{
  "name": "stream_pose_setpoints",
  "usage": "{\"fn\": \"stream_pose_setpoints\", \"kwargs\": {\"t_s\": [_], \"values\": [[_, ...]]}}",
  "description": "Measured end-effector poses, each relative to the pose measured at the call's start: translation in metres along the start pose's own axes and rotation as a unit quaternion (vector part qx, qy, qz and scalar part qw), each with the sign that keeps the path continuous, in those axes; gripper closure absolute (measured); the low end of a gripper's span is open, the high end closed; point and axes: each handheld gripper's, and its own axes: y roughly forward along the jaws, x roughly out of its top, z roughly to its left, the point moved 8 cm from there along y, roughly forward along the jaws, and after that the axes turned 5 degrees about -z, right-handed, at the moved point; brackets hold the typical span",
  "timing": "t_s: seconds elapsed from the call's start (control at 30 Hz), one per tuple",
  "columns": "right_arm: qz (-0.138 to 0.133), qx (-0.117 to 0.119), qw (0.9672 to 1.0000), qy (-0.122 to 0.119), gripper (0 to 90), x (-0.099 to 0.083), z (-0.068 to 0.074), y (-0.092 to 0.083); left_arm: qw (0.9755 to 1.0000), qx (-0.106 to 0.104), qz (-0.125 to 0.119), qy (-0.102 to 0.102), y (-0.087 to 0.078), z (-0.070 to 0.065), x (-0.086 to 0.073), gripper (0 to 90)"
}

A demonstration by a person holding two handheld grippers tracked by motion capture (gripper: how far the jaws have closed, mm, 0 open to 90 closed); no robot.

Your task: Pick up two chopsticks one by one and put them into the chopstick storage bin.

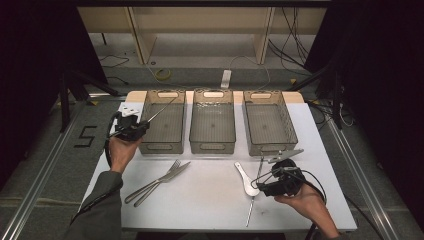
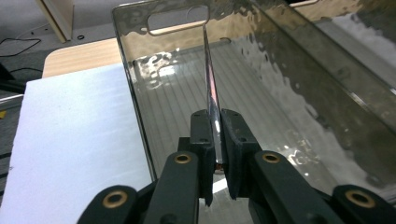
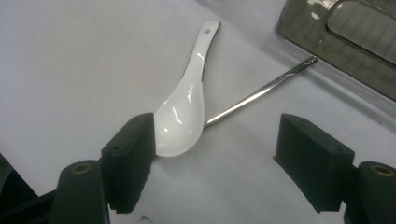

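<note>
The left gripper (image 2: 214, 154) is clamped on a thin, polished steel chopstick (image 2: 211, 88), stiff, light and slippery, over the far-left smoky clear plastic bin (image 2: 128, 84). Gripping near its end lets it swing. The right gripper (image 3: 212, 161) hangs wide open and empty over the glossy white ceramic spoon (image 3: 187, 105).

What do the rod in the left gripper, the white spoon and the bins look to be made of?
Rod: likely polished steel, with mirror-bright streaks. White spoon: looks like glazed ceramic, glossy with sharp highlights, though melamine is possible. Bins, such as the left one: smoky see-through plastic, rippled walls with ribbed floors showing through. Left gripper is clamped on the rod.
</note>
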Motion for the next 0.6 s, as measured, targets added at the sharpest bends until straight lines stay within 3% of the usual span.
{"fn": "stream_pose_setpoints", "kwargs": {"t_s": [0.13, 0.23, 0.3, 0.47, 0.6], "values": [[0.0, 0.002, 1.0, -0.001, 29.5, 0.0, 0.001, 0.0, 1.0, 0.008, 0.003, 0.003, 0.004, 0.001, -0.002, 79.3], [0.0, 0.003, 1.0, -0.002, 29.5, 0.0, 0.001, 0.0, 0.9997, 0.019, 0.009, 0.015, 0.003, 0.0, -0.001, 55.6], [0.0, 0.002, 1.0, -0.002, 29.5, 0.0, 0.001, 0.0, 0.9997, 0.022, 0.005, 0.012, 0.001, -0.001, 0.002, 45.6], [-0.005, 0.0, 1.0, 0.0, 29.5, 0.002, -0.003, -0.004, 0.9999, 0.0, -0.014, -0.001, -0.012, -0.01, 0.014, 31.7], [-0.007, -0.002, 1.0, 0.001, 29.5, 0.005, -0.009, -0.008, 0.9986, -0.039, -0.031, -0.017, -0.027, -0.021, 0.023, 27.4]]}}
